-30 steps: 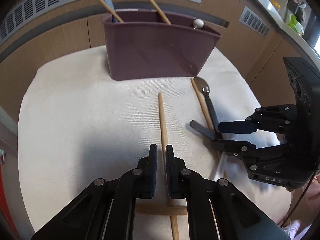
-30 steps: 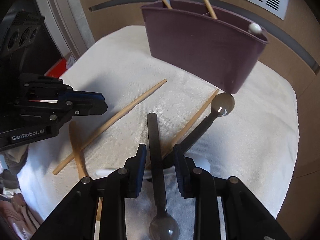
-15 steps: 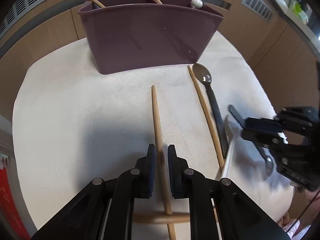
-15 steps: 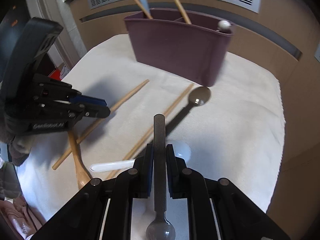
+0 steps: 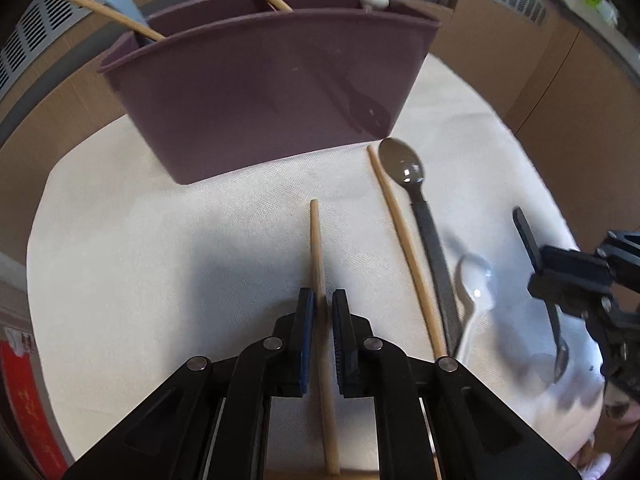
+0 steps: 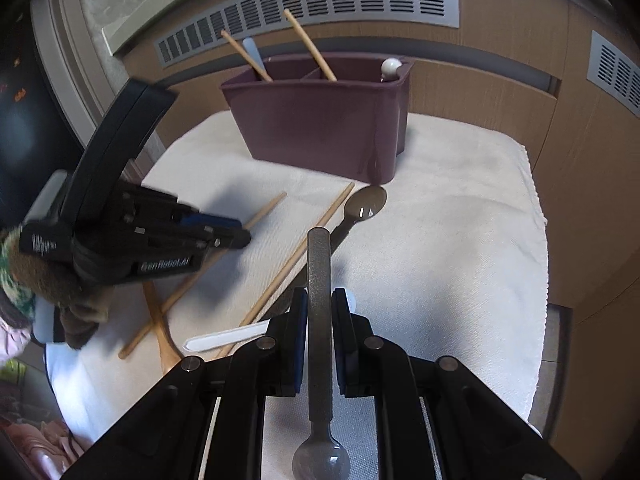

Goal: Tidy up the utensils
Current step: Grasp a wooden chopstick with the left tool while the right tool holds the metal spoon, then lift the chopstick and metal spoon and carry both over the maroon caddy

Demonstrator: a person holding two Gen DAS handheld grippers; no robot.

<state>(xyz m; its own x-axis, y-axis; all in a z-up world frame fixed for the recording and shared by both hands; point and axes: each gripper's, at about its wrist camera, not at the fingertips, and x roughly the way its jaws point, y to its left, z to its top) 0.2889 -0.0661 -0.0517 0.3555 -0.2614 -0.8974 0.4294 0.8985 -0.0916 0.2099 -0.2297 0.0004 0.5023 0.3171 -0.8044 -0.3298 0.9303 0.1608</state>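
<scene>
A glossy plum plastic caddy (image 5: 272, 92) stands at the far edge of the cloth-covered bench (image 5: 140, 240). The left gripper (image 5: 320, 320) is clamped on a slim round wooden chopstick (image 5: 316, 248). The right gripper (image 6: 320, 312) is clamped on the flat, speckled handle of a dark grey spoon (image 6: 320, 320), lifted clear of the cloth.

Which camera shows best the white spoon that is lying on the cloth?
The left wrist view: the white spoon shows its bowl and most of its handle beside the dark spoon. In the right wrist view only its handle shows; the right gripper hides the bowl.
</scene>
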